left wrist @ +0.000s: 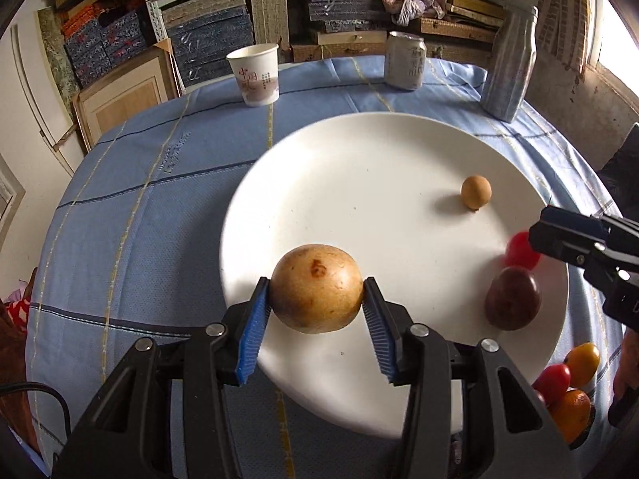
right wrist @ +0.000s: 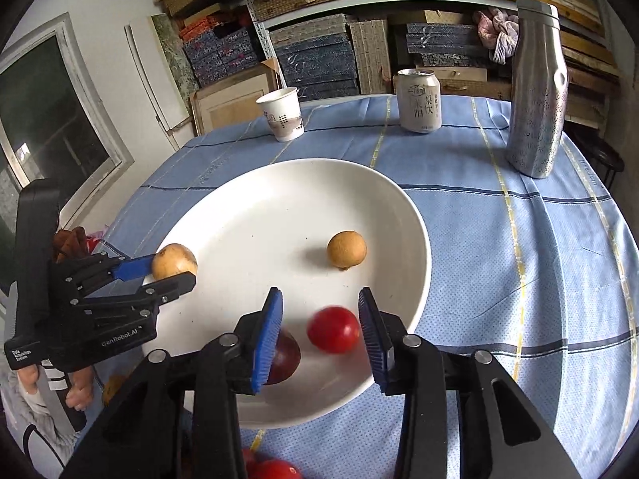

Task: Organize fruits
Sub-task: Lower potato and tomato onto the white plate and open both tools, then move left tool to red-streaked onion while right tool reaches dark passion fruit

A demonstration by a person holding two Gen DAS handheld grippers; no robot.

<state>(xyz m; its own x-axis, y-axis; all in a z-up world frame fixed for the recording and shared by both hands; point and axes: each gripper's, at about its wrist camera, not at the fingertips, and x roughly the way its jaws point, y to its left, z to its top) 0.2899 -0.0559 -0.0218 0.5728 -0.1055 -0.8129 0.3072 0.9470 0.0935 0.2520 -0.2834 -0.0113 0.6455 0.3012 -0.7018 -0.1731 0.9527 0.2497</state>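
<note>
A white plate [left wrist: 359, 167] lies on the blue cloth. My left gripper [left wrist: 315, 291] is shut on a large tan round fruit [left wrist: 316, 288] held over the plate's near-left rim; it also shows in the right wrist view [right wrist: 174, 266]. My right gripper [right wrist: 319, 329] is open over the plate's near edge, with a blurred red tomato [right wrist: 333, 329] between its pads, apart from both. A dark purple fruit [right wrist: 283, 355] lies by its left finger, and also shows in the left wrist view [left wrist: 513, 297]. A small tan fruit [right wrist: 346, 249] rests on the plate.
A paper cup [left wrist: 255, 74], a drink can [left wrist: 405, 60] and a metal bottle [left wrist: 509, 64] stand at the table's far side. Several small red and orange fruits [left wrist: 571, 383] lie on the cloth beside the plate's near-right rim. Shelves of boxes stand behind.
</note>
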